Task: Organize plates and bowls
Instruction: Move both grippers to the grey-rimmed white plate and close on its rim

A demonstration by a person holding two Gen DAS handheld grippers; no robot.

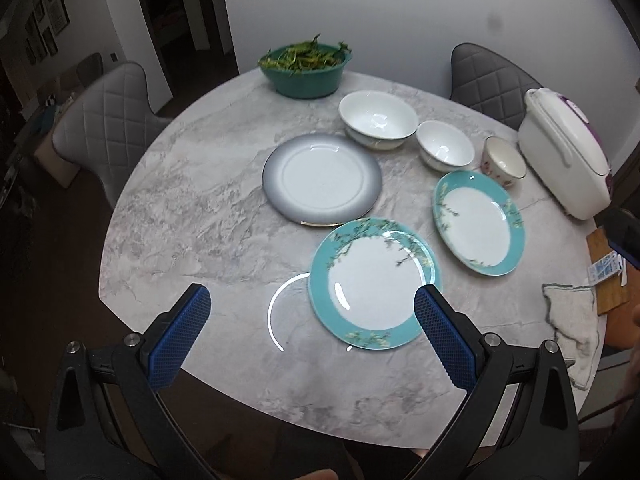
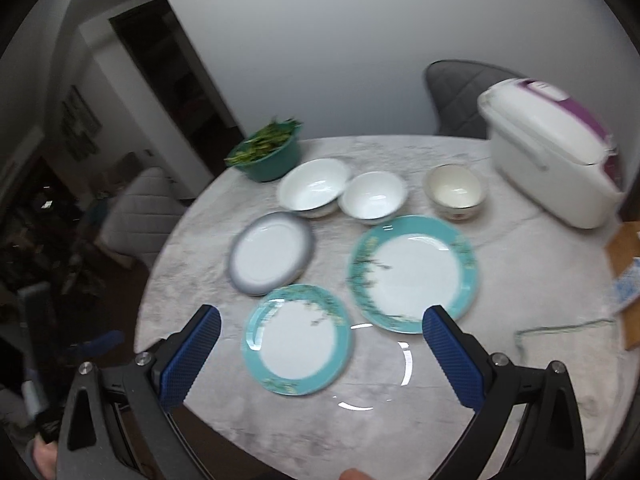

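While both grippers hang above the near edge of the round marble table [image 1: 200, 208], the crockery lies spread over its middle and far right. Nearest is a small teal plate [image 1: 370, 284] [image 2: 296, 340]; right of it and a little farther lies a big teal plate [image 1: 478, 222] [image 2: 414, 274], and the two are close but apart. A grey plate [image 1: 322, 180] [image 2: 270, 254] sits behind the small one, their rims almost meeting. Beyond the plates stands a row of three bowls: a big white bowl [image 1: 378, 118] [image 2: 314, 188], a small white bowl [image 1: 445, 145] [image 2: 374, 198] just beside it, and a flowered bowl [image 1: 504, 162] [image 2: 456, 192] apart on the right. The left gripper [image 1: 312, 308] has its blue fingers [image 1: 180, 340] spread wide and empty, as does the right gripper [image 2: 320, 328], both framing the small teal plate from above. Farther out, a green basin [image 1: 308, 66] of leaves stands at the far edge, a white cooker [image 1: 568, 152] at the right, a rag [image 1: 572, 320] near the right rim.
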